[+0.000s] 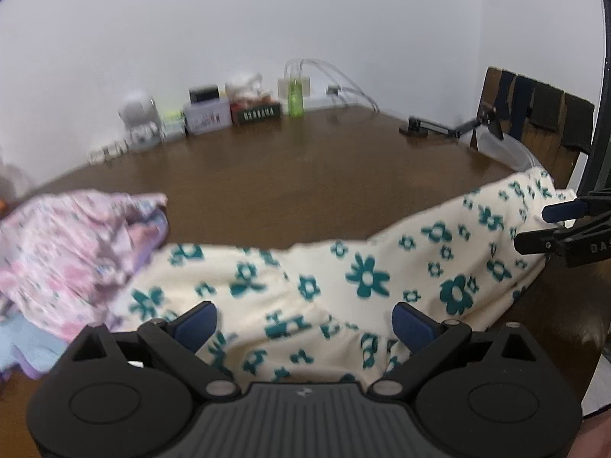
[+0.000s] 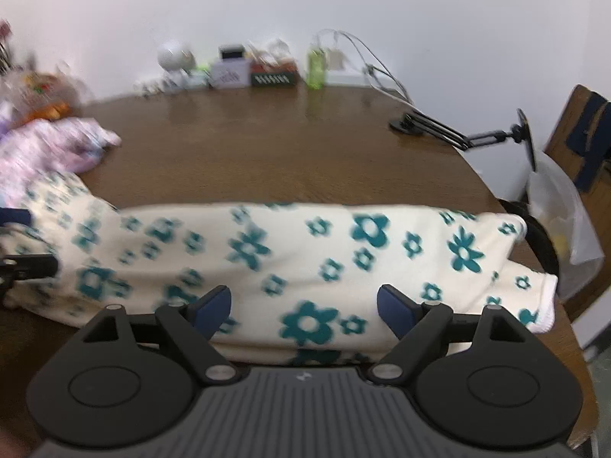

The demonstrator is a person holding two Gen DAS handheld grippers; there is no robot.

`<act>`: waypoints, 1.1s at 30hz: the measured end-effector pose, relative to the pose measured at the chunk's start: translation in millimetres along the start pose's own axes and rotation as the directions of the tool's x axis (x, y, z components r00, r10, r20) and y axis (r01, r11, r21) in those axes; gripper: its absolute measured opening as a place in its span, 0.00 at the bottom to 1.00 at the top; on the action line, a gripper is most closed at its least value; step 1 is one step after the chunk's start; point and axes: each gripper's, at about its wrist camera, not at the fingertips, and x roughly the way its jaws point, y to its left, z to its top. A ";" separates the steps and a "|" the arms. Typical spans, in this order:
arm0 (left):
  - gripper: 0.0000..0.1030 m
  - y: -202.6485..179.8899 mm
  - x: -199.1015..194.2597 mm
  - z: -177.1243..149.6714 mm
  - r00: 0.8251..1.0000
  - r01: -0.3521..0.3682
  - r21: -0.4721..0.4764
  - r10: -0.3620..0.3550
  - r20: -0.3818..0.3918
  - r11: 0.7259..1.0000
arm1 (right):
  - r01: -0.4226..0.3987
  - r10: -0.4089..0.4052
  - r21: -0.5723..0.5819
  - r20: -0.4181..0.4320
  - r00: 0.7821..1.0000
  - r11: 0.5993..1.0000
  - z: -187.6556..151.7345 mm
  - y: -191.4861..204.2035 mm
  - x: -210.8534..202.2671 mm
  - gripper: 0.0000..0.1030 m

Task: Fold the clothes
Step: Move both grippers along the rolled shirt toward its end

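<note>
The left gripper [image 1: 304,322], black with blue pads, points downward at a slant, its jaws spread wide and the pads pressing on nothing. The right gripper [image 2: 304,311], of the same build, tilts down likewise with its jaws apart, and its fingertips [image 1: 555,212] show at the left view's right edge.

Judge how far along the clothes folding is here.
Done: the cream floral garment lies as a long band across the table. In hand: nothing; left gripper and right gripper are open over it. Left: shorter folds, then the pink pile.
</note>
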 end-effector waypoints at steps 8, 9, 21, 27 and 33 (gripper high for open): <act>0.86 -35.3 4.6 12.0 0.997 0.058 0.162 -0.065 0.040 0.985 | -0.080 0.083 -0.127 0.023 0.996 0.989 15.2 37.0 8.7 0.67; 0.81 -39.6 11.2 9.0 0.998 0.061 0.179 -0.066 0.018 0.982 | -0.082 0.084 -0.137 0.012 0.996 0.987 14.3 41.4 13.3 0.63; 0.84 -35.5 35.4 -0.4 0.995 0.095 0.127 -0.090 -0.042 0.987 | -0.097 0.092 -0.134 -0.047 0.995 0.986 -2.3 39.8 18.0 0.60; 0.86 -25.3 22.5 -3.9 0.992 0.115 0.108 -0.110 -0.054 0.987 | -0.101 0.093 -0.128 -0.067 0.993 0.987 -6.6 35.1 12.6 0.66; 0.86 -3.2 -3.7 3.6 0.994 0.107 0.049 -0.109 0.026 0.993 | -0.069 0.066 -0.083 -0.037 0.997 0.994 -0.8 19.9 -1.8 0.67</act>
